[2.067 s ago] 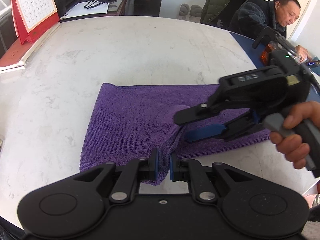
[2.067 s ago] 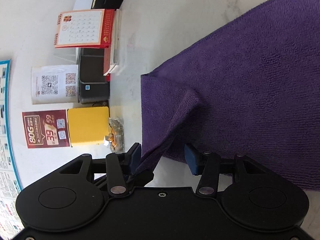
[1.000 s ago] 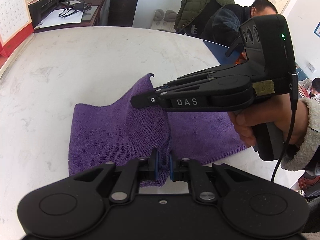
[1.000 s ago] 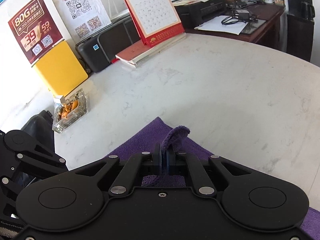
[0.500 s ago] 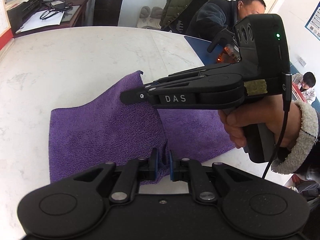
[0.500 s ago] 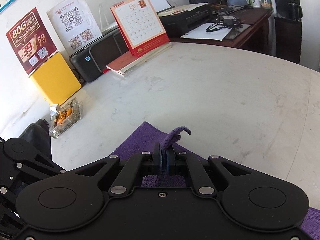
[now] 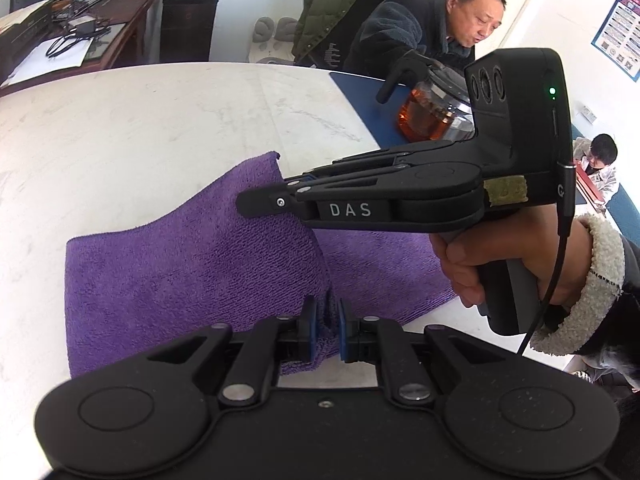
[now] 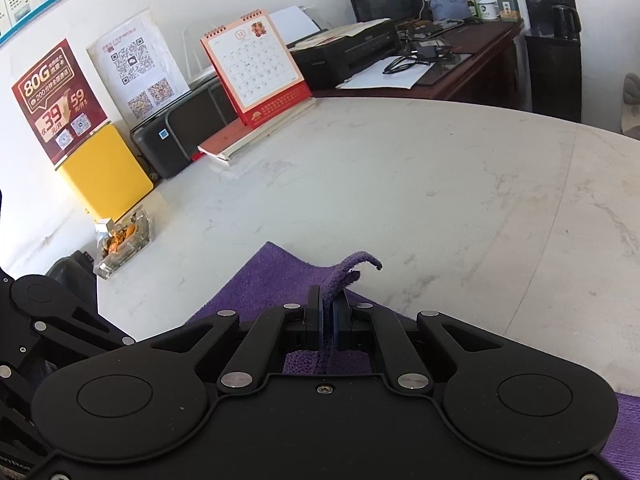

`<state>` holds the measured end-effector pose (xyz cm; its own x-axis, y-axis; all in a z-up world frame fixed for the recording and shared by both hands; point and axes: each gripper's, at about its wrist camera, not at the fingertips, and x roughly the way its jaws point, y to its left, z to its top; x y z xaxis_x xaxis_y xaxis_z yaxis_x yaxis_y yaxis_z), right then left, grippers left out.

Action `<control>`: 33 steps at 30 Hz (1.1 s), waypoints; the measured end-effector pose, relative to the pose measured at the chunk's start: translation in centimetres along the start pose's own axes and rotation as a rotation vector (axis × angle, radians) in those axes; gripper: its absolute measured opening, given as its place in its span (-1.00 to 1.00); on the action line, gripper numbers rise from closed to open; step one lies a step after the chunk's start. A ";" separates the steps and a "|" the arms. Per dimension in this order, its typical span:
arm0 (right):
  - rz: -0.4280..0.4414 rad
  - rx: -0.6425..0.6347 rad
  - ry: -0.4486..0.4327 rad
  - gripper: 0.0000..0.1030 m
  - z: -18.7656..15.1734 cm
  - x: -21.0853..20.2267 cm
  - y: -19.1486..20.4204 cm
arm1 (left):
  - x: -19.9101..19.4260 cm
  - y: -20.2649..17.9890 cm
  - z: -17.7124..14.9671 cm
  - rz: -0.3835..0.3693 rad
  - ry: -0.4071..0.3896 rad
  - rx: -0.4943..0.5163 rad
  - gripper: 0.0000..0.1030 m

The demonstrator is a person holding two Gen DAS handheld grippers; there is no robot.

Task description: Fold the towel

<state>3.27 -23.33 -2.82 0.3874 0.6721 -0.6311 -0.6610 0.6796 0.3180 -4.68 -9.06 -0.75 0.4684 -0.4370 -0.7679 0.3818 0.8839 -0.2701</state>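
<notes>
A purple towel (image 7: pixel 192 264) lies partly on the white marble table (image 7: pixel 160 120), one side lifted off it. My left gripper (image 7: pixel 327 330) is shut on the towel's near edge. Seen from the left wrist, my right gripper (image 7: pixel 256 202) hangs above the cloth in a person's hand (image 7: pixel 472 264), its tips beside the raised far corner (image 7: pixel 274 158). From the right wrist, that right gripper (image 8: pixel 327 312) is shut on the towel (image 8: pixel 264 280), whose corner (image 8: pixel 356 262) sticks up past the pads. The left gripper's linkage (image 8: pixel 48 320) shows at the lower left.
A glass teapot (image 7: pixel 432 112) stands on a blue mat at the table's right, by a seated person (image 7: pixel 420 44). A red calendar (image 8: pixel 256 76), printer (image 8: pixel 180 132), yellow box (image 8: pixel 104 172) and glass ashtray (image 8: pixel 120 244) line the left side.
Both grippers have carried their towel edges sideways across the table. The lifted half has come over further, and the cloth's footprint on the table looks narrower.
</notes>
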 end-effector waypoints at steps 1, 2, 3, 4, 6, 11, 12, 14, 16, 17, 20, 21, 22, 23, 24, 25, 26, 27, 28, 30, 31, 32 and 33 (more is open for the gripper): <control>-0.002 0.001 -0.005 -0.92 -0.1 -0.4 -0.3 | 0.2 -0.4 0.1 -0.004 -0.002 0.008 -0.82; -0.002 0.003 -0.008 -0.92 -0.3 -0.7 -0.7 | 0.4 -0.8 0.2 -0.009 -0.002 0.012 -0.82; -0.003 0.006 -0.011 -0.92 -0.5 -1.0 -1.0 | 0.5 -1.0 0.2 -0.014 0.000 0.016 -0.82; -0.003 0.008 -0.011 -0.92 -0.7 -1.3 -1.3 | 0.7 -1.2 0.3 -0.019 0.002 0.019 -0.82; -0.005 0.013 -0.012 -0.92 -1.0 -1.9 -1.9 | 1.1 -1.8 0.6 -0.031 0.004 0.023 -0.82; -0.009 0.041 -0.016 -0.92 -1.9 -3.1 -3.3 | 2.0 -2.9 1.2 -0.049 0.020 0.045 -0.82; -0.007 0.050 -0.018 -0.92 -2.0 -3.3 -3.6 | 2.2 -3.0 1.2 -0.052 0.025 0.050 -0.82; -0.007 0.065 -0.021 -0.92 -2.3 -3.6 -4.2 | 2.6 -3.3 1.4 -0.058 0.036 0.060 -0.82; -0.007 0.074 -0.022 -0.92 -2.6 -3.8 -4.6 | 2.9 -3.5 1.5 -0.067 0.045 0.068 -0.82; -0.008 0.079 -0.022 -0.92 -2.7 -3.9 -4.9 | 3.1 -3.7 1.6 -0.070 0.052 0.076 -0.82; -0.013 0.095 -0.027 -0.92 -3.0 -4.3 -5.5 | 3.5 -4.0 1.8 -0.081 0.064 0.093 -0.82; -0.015 0.100 -0.029 -0.92 -3.0 -4.4 -5.7 | 3.7 -4.0 1.9 -0.083 0.069 0.096 -0.82; -0.020 0.107 -0.032 -0.92 -3.1 -4.5 -6.0 | 3.7 -4.0 1.8 -0.085 0.075 0.097 -0.82; -0.024 0.113 -0.034 -0.92 -3.1 -4.6 -6.2 | 3.8 -4.0 1.7 -0.086 0.081 0.097 -0.82; -0.029 0.120 -0.036 -0.92 -3.2 -4.8 -6.4 | 3.8 -3.8 1.6 -0.088 0.087 0.097 -0.82; -0.033 0.127 -0.037 -0.92 -3.3 -4.9 -6.7 | 3.8 -3.6 1.4 -0.099 0.099 0.099 -0.81; -0.038 0.134 -0.039 -0.92 -3.4 -5.1 -6.9 | 3.8 -3.6 1.1 -0.098 0.103 0.112 -0.81; -0.042 0.143 -0.040 -0.92 -3.5 -5.3 -7.2 | 3.7 -3.5 0.9 -0.096 0.108 0.126 -0.77; -0.046 0.157 -0.038 -0.92 -3.8 -5.6 -7.5 | 3.7 -3.6 0.4 -0.086 0.114 0.159 -0.75; -0.049 0.186 -0.028 -0.87 -4.3 -5.9 -7.9 | 3.7 -3.9 -0.4 -0.068 0.124 0.218 -0.56; -0.051 0.201 -0.023 -0.87 -4.7 -6.1 -8.0 | 3.8 -4.1 -0.8 -0.057 0.125 0.251 -0.52; -0.048 0.214 -0.017 -0.83 -5.1 -6.2 -8.1 | 4.0 -4.5 -1.3 -0.043 0.123 0.300 -0.46; -0.046 0.228 -0.011 -0.74 -5.6 -6.3 -8.1 | 4.3 -5.1 -1.9 -0.025 0.123 0.369 -0.41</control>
<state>2.64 -34.71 -5.39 0.4211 0.6412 -0.6415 -0.4805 0.7576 0.4417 -6.17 -15.13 -3.75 0.3649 -0.4143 -0.8338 0.6630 0.7444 -0.0798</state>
